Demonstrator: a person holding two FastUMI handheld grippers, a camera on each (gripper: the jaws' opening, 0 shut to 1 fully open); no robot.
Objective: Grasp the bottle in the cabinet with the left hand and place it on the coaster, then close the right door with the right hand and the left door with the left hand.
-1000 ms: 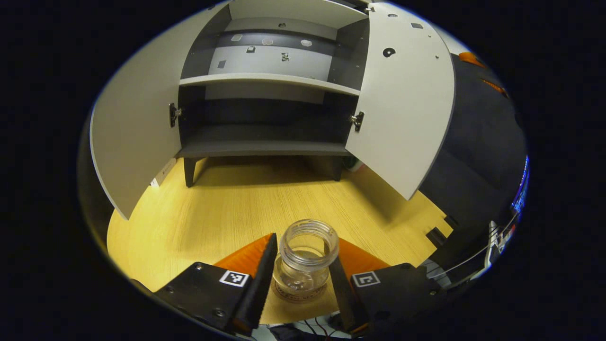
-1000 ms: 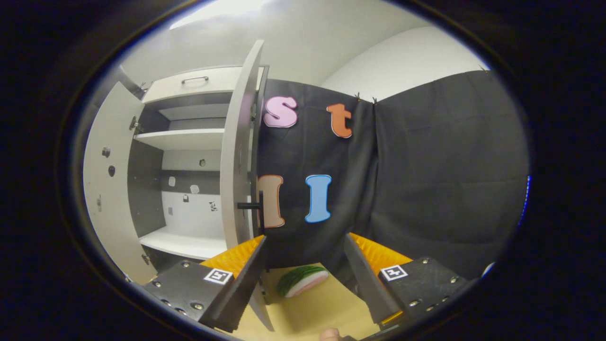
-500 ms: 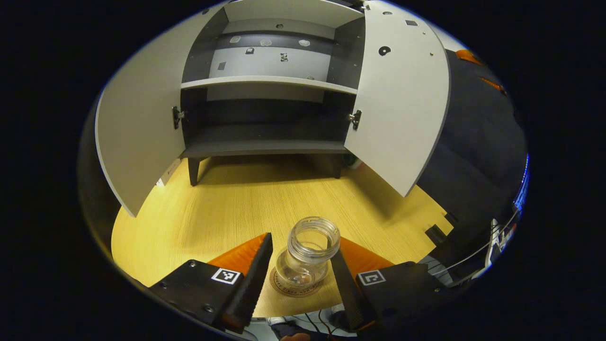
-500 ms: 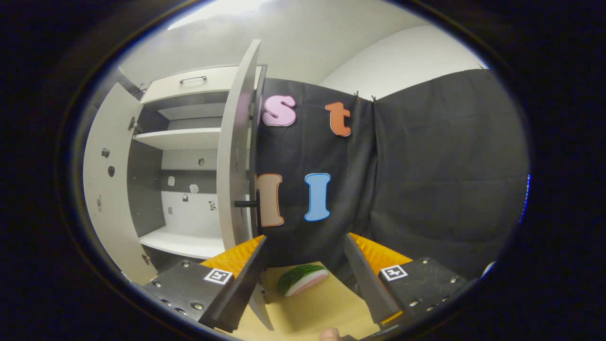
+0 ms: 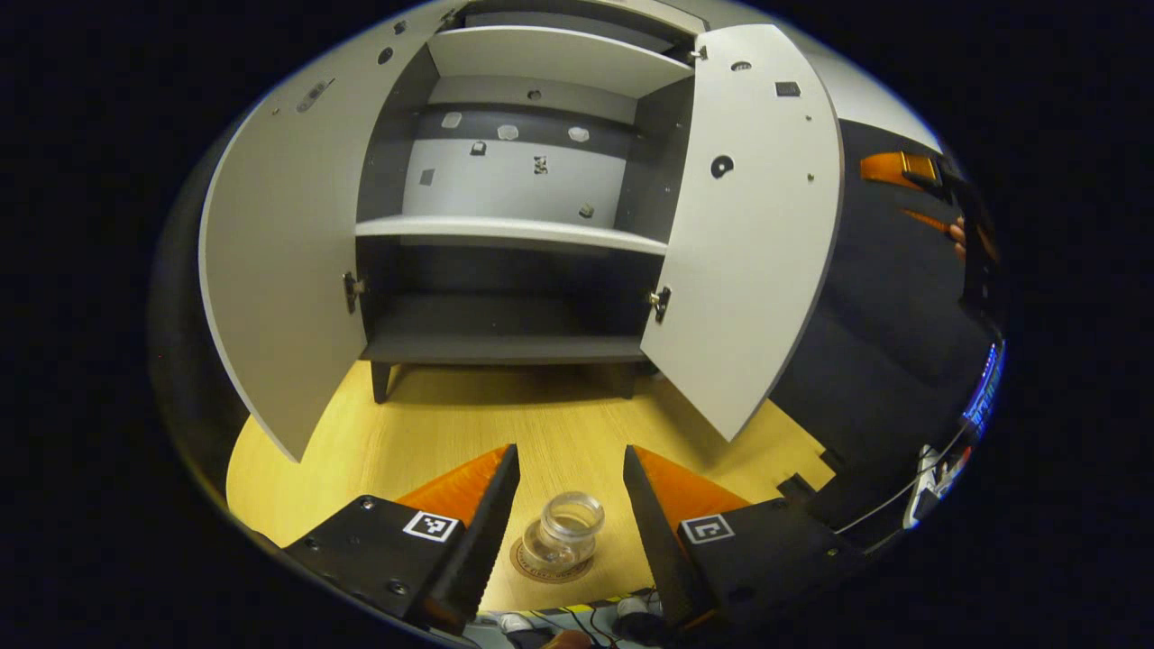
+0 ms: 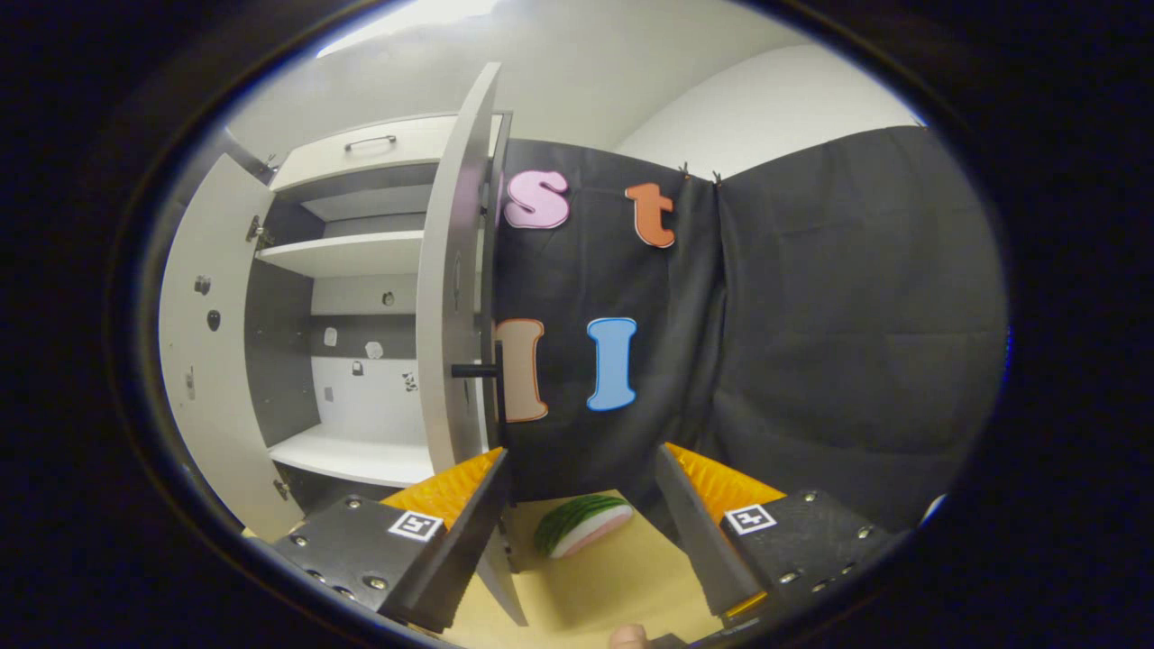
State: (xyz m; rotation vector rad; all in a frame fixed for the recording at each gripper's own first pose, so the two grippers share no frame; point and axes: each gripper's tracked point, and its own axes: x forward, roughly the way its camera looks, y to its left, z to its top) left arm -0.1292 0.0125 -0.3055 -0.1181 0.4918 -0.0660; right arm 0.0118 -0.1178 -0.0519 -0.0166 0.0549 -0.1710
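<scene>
Since the earlier frames the left hand-held gripper (image 5: 566,500) has let go of the bottle (image 5: 564,534) and pulled up and back; its fingers are now spread wide, empty, with the bottle small and well below between them. Bottle stands upright on the coaster (image 5: 550,568), mouth open, no cap, clear glass, looks empty though the view is too small to be sure. Coaster lies on the wooden surface (image 5: 451,433) near its front edge.

Cabinet (image 5: 505,234) ahead, both doors open. Left door (image 5: 279,270) swung wide, right door (image 5: 748,252) swung out toward the camera. Inside: upper shelf (image 5: 505,233) and bottom shelf (image 5: 505,338), both bare; small stickers on the back panel. Nothing stands between the bottle and the cabinet. At far right of the left gripper view, part of the other gripper with a hand on it (image 5: 956,230), near the dark cloth wall.

Right gripper view: right hand-held gripper (image 6: 581,505) wide apart, holding nothing, hovering just beside the right door's edge (image 6: 455,270). Door's dark handle (image 6: 476,370) sticks out toward the cloth. A watermelon slice toy (image 6: 581,525) lies on the surface between the fingers, farther off, behind the door. Drawer with a handle (image 6: 370,142) on top of the cabinet.
</scene>
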